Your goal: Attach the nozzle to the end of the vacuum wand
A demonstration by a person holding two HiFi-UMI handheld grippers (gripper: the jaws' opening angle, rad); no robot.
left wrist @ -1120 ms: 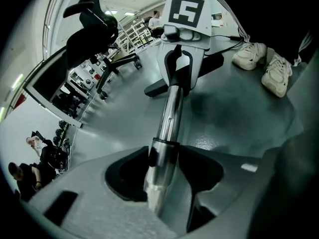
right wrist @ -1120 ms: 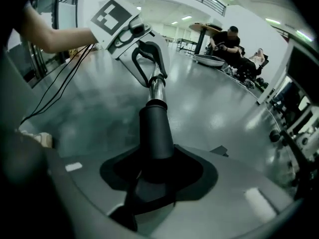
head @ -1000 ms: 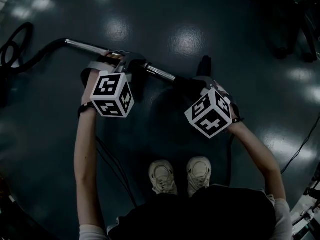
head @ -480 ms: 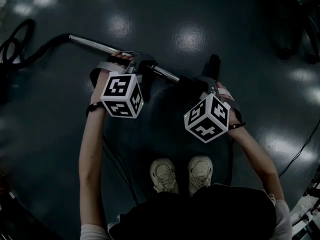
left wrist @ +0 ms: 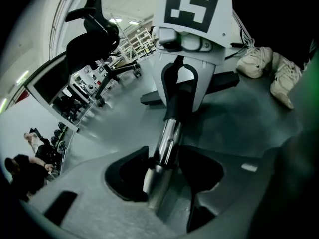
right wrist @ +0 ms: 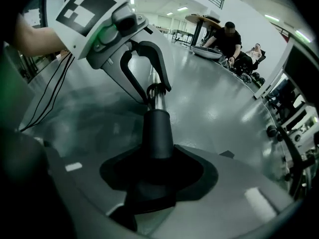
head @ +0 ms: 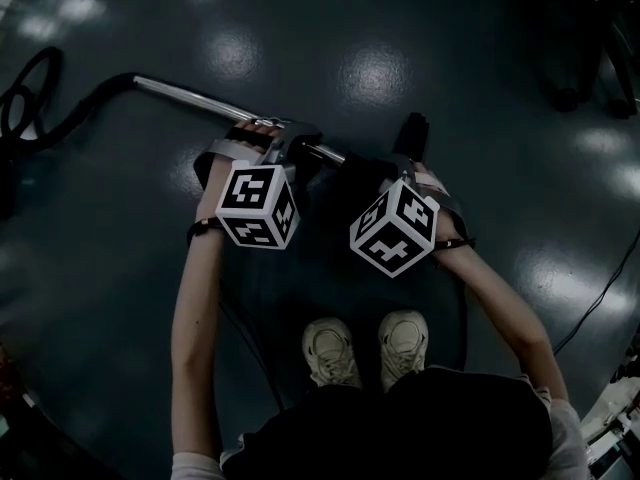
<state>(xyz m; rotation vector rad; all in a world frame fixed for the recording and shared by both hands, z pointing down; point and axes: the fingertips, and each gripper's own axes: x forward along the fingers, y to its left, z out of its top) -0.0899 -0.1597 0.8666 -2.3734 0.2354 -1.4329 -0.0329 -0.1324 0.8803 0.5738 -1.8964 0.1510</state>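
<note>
The metal vacuum wand (head: 190, 95) slants across the dark floor from a black hose (head: 70, 118) at the left. My left gripper (head: 288, 140) is shut on the wand (left wrist: 158, 171), which lies between its jaws. The black nozzle (head: 412, 133) is at the wand's right end, and my right gripper (head: 392, 171) is shut on its neck (right wrist: 157, 133). In the left gripper view the wand runs up into the nozzle's black collar (left wrist: 179, 103). The right gripper view shows the wand (right wrist: 158, 97) entering the neck, with the left gripper (right wrist: 149, 78) just beyond.
The person's white shoes (head: 365, 350) stand just below the grippers. Thin cables (head: 245, 338) trail over the floor near the left arm, another (head: 600, 298) at the right. An office chair (left wrist: 94, 39) and people (right wrist: 227, 41) are in the distance.
The two grippers have drawn closer together, the left one moving right and down in the head view. Less bare wand shows between them now.
</note>
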